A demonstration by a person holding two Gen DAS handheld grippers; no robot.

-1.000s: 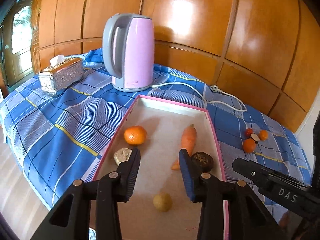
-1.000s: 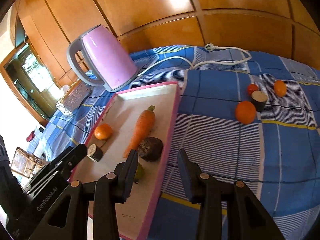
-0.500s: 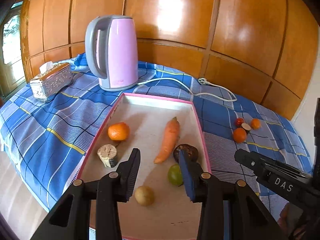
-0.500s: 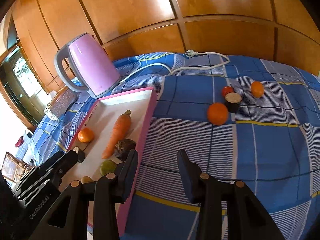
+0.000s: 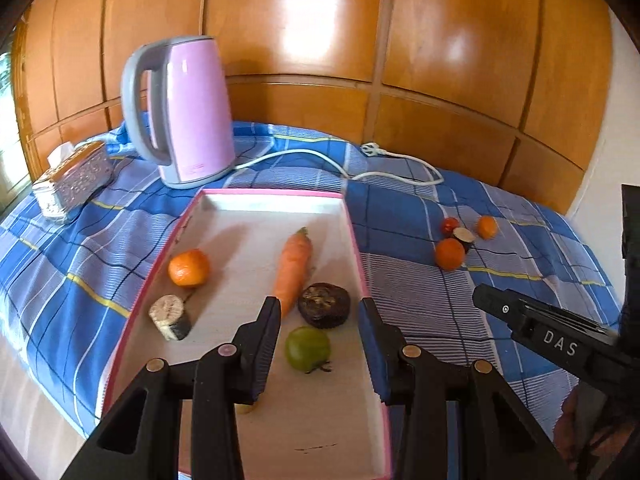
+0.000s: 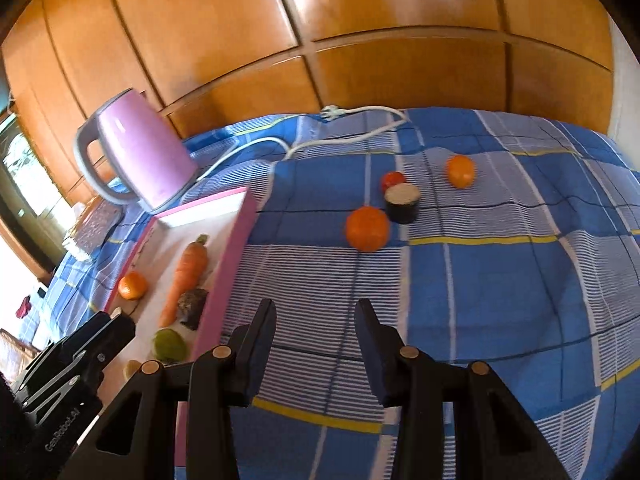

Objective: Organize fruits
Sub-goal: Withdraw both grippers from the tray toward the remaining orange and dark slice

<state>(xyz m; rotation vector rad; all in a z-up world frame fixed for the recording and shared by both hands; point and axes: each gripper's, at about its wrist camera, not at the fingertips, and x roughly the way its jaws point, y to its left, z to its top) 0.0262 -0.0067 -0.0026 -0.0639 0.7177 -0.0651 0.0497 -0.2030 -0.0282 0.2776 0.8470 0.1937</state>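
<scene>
A pink-rimmed tray (image 5: 276, 193) on the blue checked cloth holds an orange (image 5: 188, 267), a carrot (image 5: 294, 268), a dark round fruit (image 5: 324, 305), a green fruit (image 5: 307, 349), a cut cylinder piece (image 5: 170, 317) and a yellowish fruit (image 5: 245, 407) half hidden by a finger. My left gripper (image 5: 319, 346) is open and empty above the tray's near end. My right gripper (image 6: 316, 352) is open and empty over the cloth right of the tray (image 6: 234, 248). Ahead of it lie an orange (image 6: 367, 229), a dark cylinder piece (image 6: 401, 202), a red fruit (image 6: 393, 179) and a small orange (image 6: 461, 171).
A pink kettle (image 5: 184, 112) with a white cord (image 5: 392, 174) stands behind the tray. A silver tissue box (image 5: 72, 180) sits at the far left. Wood panelling backs the table. The cloth's edge drops off at the near left.
Both grippers have pulled back and swung right. The left one now shows the green fruit between its fingers; the right one has moved off the tray and faces the loose fruits.
</scene>
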